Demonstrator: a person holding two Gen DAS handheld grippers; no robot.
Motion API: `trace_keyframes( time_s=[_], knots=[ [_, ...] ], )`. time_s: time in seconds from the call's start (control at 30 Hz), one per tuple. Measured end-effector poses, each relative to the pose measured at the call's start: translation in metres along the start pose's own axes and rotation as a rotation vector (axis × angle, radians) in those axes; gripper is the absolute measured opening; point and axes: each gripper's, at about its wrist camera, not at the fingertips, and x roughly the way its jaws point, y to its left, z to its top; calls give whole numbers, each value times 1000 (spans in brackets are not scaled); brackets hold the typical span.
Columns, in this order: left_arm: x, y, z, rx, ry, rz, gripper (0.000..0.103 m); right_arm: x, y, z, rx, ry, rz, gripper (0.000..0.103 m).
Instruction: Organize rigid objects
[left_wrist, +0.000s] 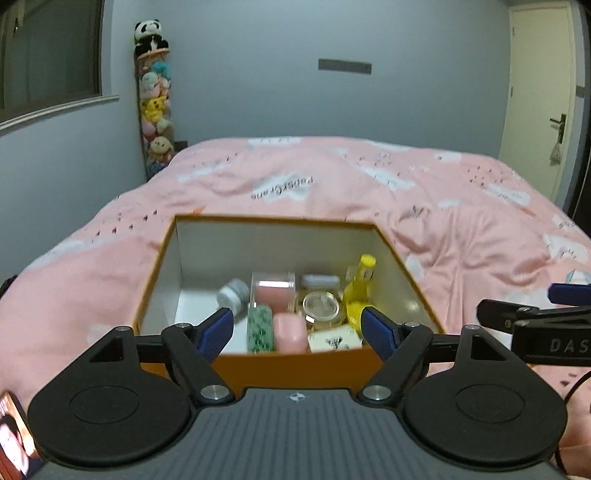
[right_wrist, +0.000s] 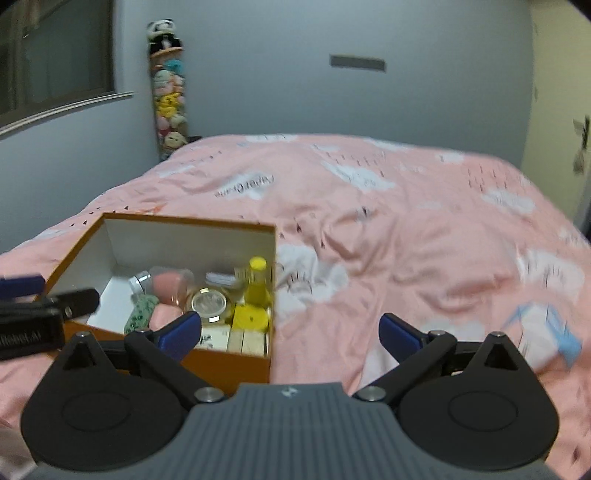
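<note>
Both claws, left (left_wrist: 297, 330) and right (right_wrist: 290, 330), gape wide and empty above an orange box (left_wrist: 295, 365) on a "PaperCrane"-printed pink duvet (right_wrist: 406, 240).

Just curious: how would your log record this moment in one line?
left gripper: open, empty | right gripper: open, empty | orange box: on bed, filled

The left hand-held gripper (left_wrist: 297, 330) is pointing level and straight ahead, its blue-tipped fingers (left_wrist: 216, 332) spread wide with nothing between them. The right hand-held gripper (right_wrist: 290, 332) is sitting just beside it, also level, facing the same way, its fingers (right_wrist: 400, 334) parted wide and gripping nothing. Each one's tip is showing at the edge of the other's view.
</note>
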Motion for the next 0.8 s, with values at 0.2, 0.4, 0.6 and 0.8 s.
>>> trace_keyframes(
  time_s=[0.2, 0.4, 0.6, 0.8],
  knots=[
    [12, -12, -21, 9, 72, -22, 92, 8, -4, -19, 27, 58, -36, 100],
    [24, -23, -34, 34, 126, -10, 92, 1, 6, -36, -44, -17, -93, 100],
    [31, -24, -40, 26, 170, -10, 92, 13, 3, -44, -30, 2, -79, 100],
    [31, -23, -40, 18, 177, -10, 92, 24, -3, -45, 3, 32, -68, 100]
  ],
)
